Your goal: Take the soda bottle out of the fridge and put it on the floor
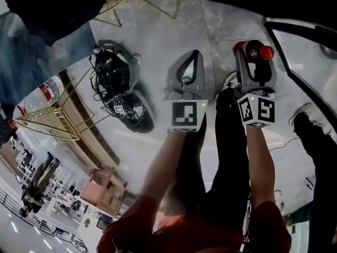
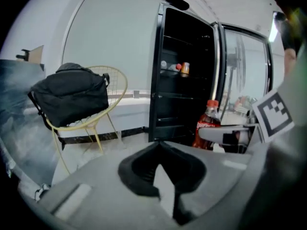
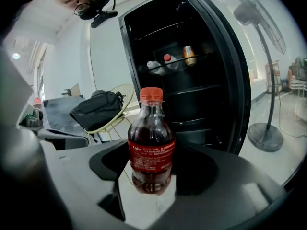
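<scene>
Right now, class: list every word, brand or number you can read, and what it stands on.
"Coke": on the red label of the clear plastic soda bottle.
Fine print beneath it: too small to read.
Orange metal can: print blurred.

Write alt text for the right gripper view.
A clear plastic soda bottle with red cap and label is clamped upright in the right tool, before an open black fridge. A black bag lies on a yellow wire chair.
</scene>
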